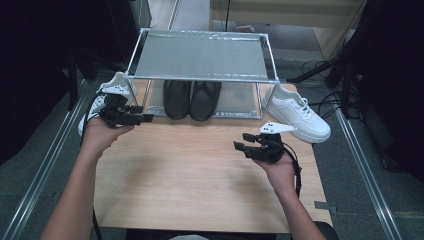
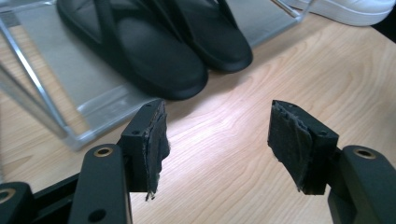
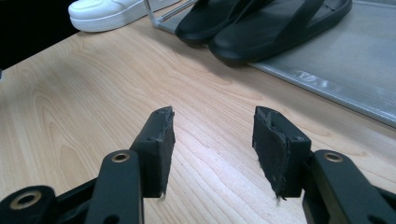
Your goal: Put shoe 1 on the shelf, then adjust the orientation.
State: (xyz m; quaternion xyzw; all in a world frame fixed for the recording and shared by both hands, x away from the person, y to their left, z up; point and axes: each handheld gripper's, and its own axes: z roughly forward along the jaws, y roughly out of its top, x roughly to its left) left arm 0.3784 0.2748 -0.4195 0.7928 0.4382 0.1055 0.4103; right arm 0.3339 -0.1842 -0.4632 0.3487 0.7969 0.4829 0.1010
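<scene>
Near black slippers [image 1: 192,99], jaws apparently empty.

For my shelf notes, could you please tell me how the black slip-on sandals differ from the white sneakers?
The black slip-on sandals stand together on the lower level of the metal-framed rack; the white lace-up sneakers stand apart on the wooden table, one at each side of the rack. The sandals are open with a strap; the sneakers are closed and laced. Both pairs stand upright.

Two black sandals [image 1: 192,99], two white sneakers [image 1: 299,116], apparently, and one rack [image 1: 200,56].

Bare tabletop [image 1: 190,170] — rack [image 1: 200,77] beyond
</scene>
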